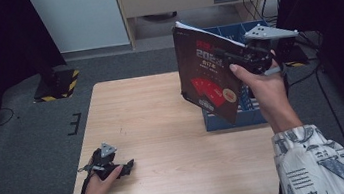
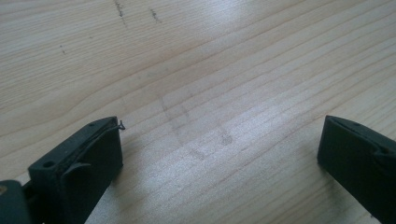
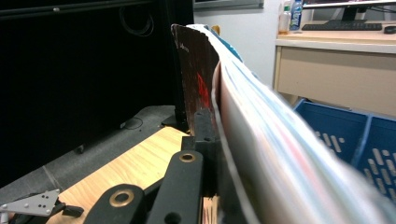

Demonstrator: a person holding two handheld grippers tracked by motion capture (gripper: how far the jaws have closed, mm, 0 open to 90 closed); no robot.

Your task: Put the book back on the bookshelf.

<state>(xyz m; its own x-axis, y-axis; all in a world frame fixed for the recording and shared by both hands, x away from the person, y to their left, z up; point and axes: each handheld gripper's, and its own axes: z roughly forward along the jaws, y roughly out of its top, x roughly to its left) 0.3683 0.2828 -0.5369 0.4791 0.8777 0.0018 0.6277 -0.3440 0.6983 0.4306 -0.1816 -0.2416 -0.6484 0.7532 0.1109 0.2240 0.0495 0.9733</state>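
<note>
Book (image 1: 208, 79) clamped in right claw (image 1: 236, 61), above blue crate (image 1: 242, 113).

High view: from above the table's near edge, looks forward and down on the whole table (image 1: 164, 128).
Left gripper view: very near the tabletop, near-left corner.
Right gripper view: close along the book (image 3: 261, 140), toward the table's left edge; shares it with the high view.

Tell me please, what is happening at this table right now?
A person works at a wooden table with a gripper in each hand. The right gripper is shut on a dark book with a red cover design and holds it upright in the air, over the table's right edge, in front of a blue crate. The left gripper rests low at the table's near left corner, jaws open, with nothing between them.
</note>
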